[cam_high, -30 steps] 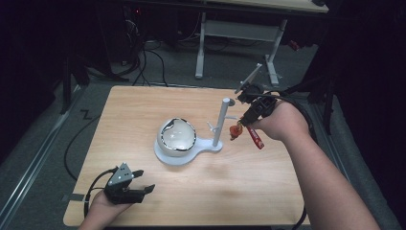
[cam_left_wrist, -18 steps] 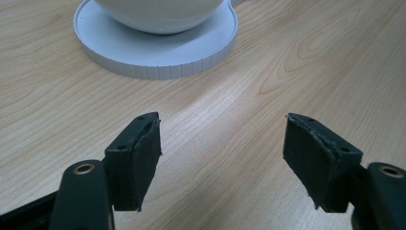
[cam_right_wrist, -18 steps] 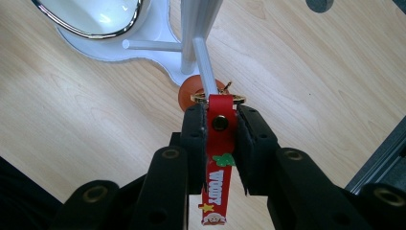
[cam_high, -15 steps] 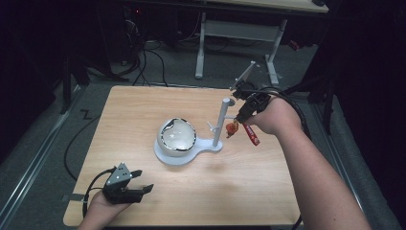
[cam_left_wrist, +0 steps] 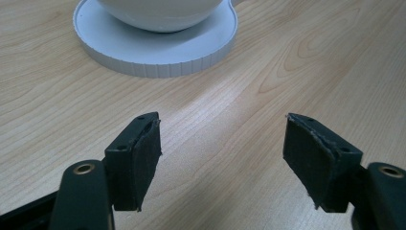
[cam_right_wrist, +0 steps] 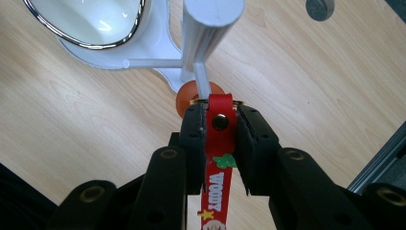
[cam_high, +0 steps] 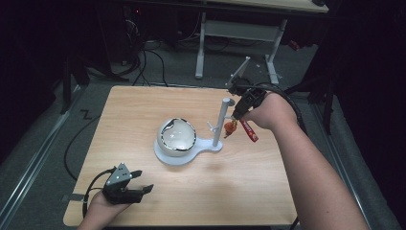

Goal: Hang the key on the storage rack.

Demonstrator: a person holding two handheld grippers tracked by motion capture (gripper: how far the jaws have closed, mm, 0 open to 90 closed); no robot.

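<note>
Red keychain strap (cam_right_wrist: 219,143) pinched in right tongs (cam_right_wrist: 219,125), its orange charm (cam_right_wrist: 184,98) touching the white stand's peg (cam_right_wrist: 203,82); charm mostly hidden. Stand (cam_high: 218,122) mid-counter (cam_high: 143,110), bare wood around. Left tongs (cam_left_wrist: 222,153) spread, near front edge.

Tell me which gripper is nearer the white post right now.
Right. The right gripper is just beside the post, on its right, clamping a red strap at one of its pegs. The left gripper sits open at the table's near-left edge, well away.
</note>
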